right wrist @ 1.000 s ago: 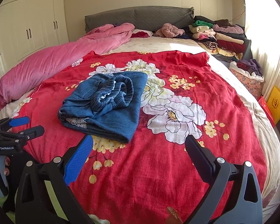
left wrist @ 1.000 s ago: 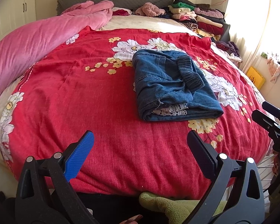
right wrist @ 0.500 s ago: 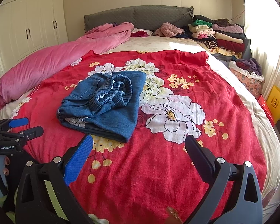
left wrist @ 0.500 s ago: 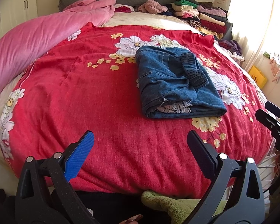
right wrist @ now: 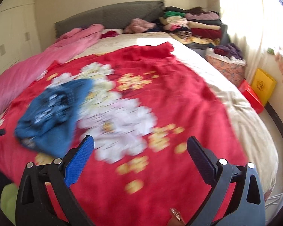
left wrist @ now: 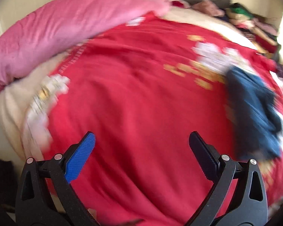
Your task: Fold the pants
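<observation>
The folded blue denim pants (left wrist: 254, 113) lie on the red floral bedspread (left wrist: 141, 103), at the right of the blurred left wrist view. They also show in the right wrist view (right wrist: 51, 113), at the left. My left gripper (left wrist: 141, 145) is open and empty over bare red bedspread, well left of the pants. My right gripper (right wrist: 140, 146) is open and empty over the white flower print, to the right of the pants. Both views are motion-blurred.
A pink duvet (left wrist: 66, 28) lies along the bed's left side. Stacked folded clothes (right wrist: 194, 24) sit at the headboard's right. A basket of clothes (right wrist: 226, 64), a red box and a yellow bag (right wrist: 263, 86) stand on the floor right of the bed.
Both grippers have swung quickly: the left view turned left, so the pants slid to its right edge; the right view turned right. The pants lie unmoved. Both grippers stay open.
</observation>
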`<state>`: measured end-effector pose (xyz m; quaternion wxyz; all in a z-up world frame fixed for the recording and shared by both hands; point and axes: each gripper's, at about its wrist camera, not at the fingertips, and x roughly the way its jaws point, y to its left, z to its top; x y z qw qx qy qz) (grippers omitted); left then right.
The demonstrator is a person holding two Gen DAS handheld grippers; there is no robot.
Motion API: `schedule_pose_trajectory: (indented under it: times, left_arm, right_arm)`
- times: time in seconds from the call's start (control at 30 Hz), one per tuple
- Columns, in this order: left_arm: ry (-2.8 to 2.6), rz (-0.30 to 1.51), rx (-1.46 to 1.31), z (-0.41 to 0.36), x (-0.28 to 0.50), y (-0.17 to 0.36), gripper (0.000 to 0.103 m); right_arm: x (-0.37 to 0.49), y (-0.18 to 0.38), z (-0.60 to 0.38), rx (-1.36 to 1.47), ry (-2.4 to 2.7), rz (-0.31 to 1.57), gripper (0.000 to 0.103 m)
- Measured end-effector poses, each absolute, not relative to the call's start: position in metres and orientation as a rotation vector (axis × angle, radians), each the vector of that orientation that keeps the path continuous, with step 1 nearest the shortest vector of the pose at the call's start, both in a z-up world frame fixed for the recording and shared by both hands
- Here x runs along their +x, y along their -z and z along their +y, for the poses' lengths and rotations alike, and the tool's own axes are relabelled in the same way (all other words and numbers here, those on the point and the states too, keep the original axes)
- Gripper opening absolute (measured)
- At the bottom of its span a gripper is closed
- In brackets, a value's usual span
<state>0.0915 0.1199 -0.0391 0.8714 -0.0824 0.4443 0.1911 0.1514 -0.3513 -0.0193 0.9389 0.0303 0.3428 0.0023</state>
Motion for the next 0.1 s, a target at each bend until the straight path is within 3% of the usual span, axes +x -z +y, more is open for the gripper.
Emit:
schedule_pose_trajectory:
  times: [0.1]
  left_arm:
    - [-0.483, 0.957, -0.142, 0.167, 0.140, 0.043, 0.093]
  right_arm:
    - [0.204, 0.030, -0.401, 0.036, 0.147, 0.753, 0.098]
